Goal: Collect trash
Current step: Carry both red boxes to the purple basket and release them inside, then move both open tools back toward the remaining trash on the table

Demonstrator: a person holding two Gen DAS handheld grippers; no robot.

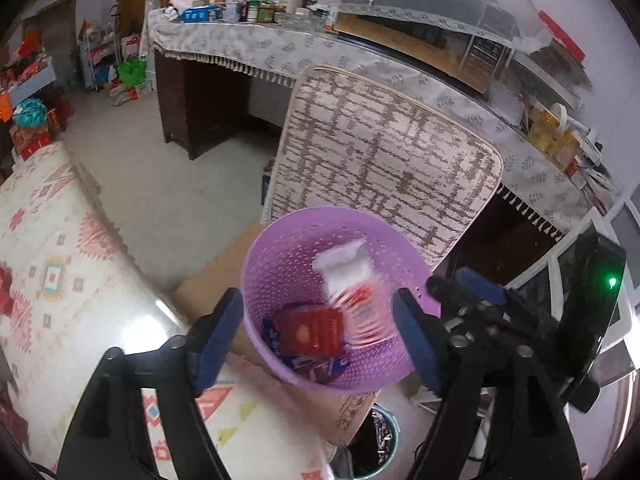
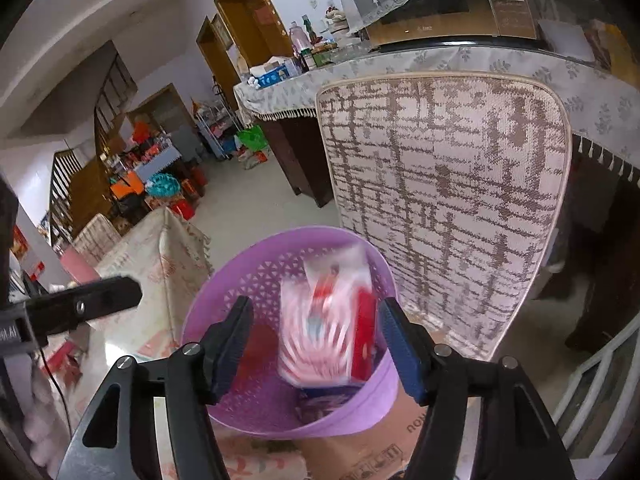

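Purple basket (image 1: pixel 276 264) (blurred white-red packet (image 1: pixel 348 280) inside)

Pale floor (image 1: pixel 168 200), patterned chair back (image 2: pixel 444 200), cloth-draped counter (image 1: pixel 256 50), perhaps microwave (image 2: pixel 440 0).

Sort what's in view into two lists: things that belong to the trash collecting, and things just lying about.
Part of the job:
- purple basket
- white and red wrapper, blurred, inside the basket's mouth
- red packet lying in the basket
- left claw, open
- right claw, open

Just lying about:
- patterned cushion
- cardboard box under the basket
- microwave
- bottles and jars
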